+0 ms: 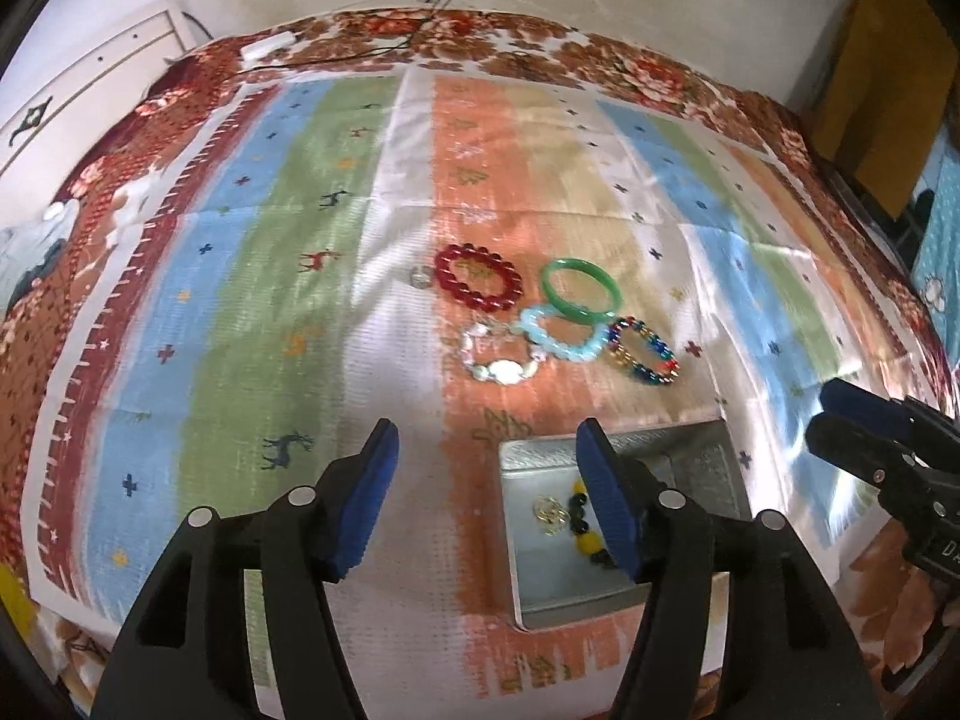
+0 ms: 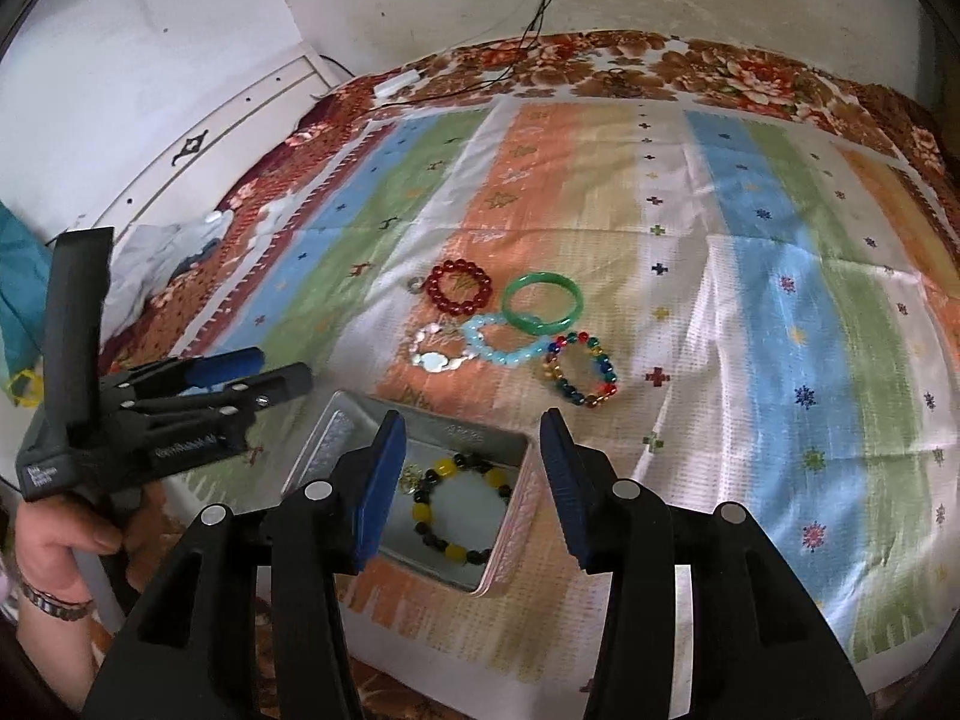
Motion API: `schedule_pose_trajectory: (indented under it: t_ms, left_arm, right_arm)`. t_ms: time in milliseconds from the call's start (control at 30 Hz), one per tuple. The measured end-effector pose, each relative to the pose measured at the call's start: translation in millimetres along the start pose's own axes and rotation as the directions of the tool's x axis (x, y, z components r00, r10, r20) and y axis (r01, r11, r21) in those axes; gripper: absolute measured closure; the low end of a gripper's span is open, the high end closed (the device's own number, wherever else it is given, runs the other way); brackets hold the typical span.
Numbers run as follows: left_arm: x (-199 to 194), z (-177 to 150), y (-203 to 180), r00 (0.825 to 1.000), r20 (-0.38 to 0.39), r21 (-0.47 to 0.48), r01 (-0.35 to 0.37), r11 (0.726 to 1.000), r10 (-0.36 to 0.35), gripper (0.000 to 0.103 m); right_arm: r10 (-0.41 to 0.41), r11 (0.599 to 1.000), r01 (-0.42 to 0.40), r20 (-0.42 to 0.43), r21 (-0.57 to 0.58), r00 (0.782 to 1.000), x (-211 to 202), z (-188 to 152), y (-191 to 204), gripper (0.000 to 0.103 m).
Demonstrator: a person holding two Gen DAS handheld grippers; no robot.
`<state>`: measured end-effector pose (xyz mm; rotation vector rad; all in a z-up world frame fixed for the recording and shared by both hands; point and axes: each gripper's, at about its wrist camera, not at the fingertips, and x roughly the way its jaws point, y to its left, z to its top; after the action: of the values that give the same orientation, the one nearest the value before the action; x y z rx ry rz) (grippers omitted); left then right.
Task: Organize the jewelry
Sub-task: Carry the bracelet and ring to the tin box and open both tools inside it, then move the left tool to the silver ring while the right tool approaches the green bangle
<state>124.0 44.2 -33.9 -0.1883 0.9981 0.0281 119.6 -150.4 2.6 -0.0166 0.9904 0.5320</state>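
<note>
An open metal tin (image 2: 516, 516) on the striped cloth holds a yellow-and-black bead bracelet (image 2: 454, 552) and a small gold piece (image 2: 411, 477). My right gripper (image 2: 473, 427) hangs open just above the tin, nothing between its blue pads. My left gripper (image 1: 487, 438) is open and empty, its right finger over the tin's (image 1: 516, 570) left part. Beyond the tin lie a red bead bracelet (image 1: 480, 300), a green bangle (image 1: 576, 313), a light blue bracelet (image 1: 570, 353), a clear-white bracelet (image 1: 501, 371), a multicolour bracelet (image 1: 651, 375) and a small ring (image 1: 420, 276).
A striped cloth (image 2: 780, 360) covers a floral bedspread (image 2: 750, 72). A white cabinet (image 2: 180, 138) stands at the left, with black cables (image 2: 540, 18) along the wall behind. A hand (image 2: 54, 540) with a wrist bracelet holds the left gripper (image 2: 282, 366).
</note>
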Motion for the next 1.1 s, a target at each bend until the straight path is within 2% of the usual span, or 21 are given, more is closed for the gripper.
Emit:
schedule_pose_trajectory:
  t_ms: [233, 500, 667, 800, 1100]
  left_arm:
    - [5, 11, 15, 0.999, 0.003, -0.033, -0.037, 0.999, 0.037, 0.036]
    - [15, 28, 19, 0.993, 0.025, -0.001, -0.119, 0.993, 0.119, 0.033]
    - [27, 38, 21, 0.991, 0.012, 0.002, -0.137, 0.991, 0.137, 0.033]
    - [35, 44, 19, 0.991, 0.0, 0.01, -0.134, 0.991, 0.134, 0.034]
    - [57, 64, 26, 0.991, -0.031, -0.009, -0.133, 0.991, 0.133, 0.035]
  right_arm:
    - [-0.021, 1.0, 0.021, -0.001, 0.011, 1.0, 9, 8, -7, 0.057]
    - [-0.058, 0.998, 0.058, -0.01, 0.022, 0.998, 23, 19, -15, 0.056]
    - [-0.08, 0.996, 0.08, -0.008, 0.042, 0.997, 32, 29, -24, 0.056]
    - [-0.052, 0.995, 0.052, 0.0, 0.088, 0.999, 35, 36, -32, 0.057]
    - [-0.084, 0.994, 0.086, -0.02, 0.073, 0.996, 55, 47, -35, 0.056]
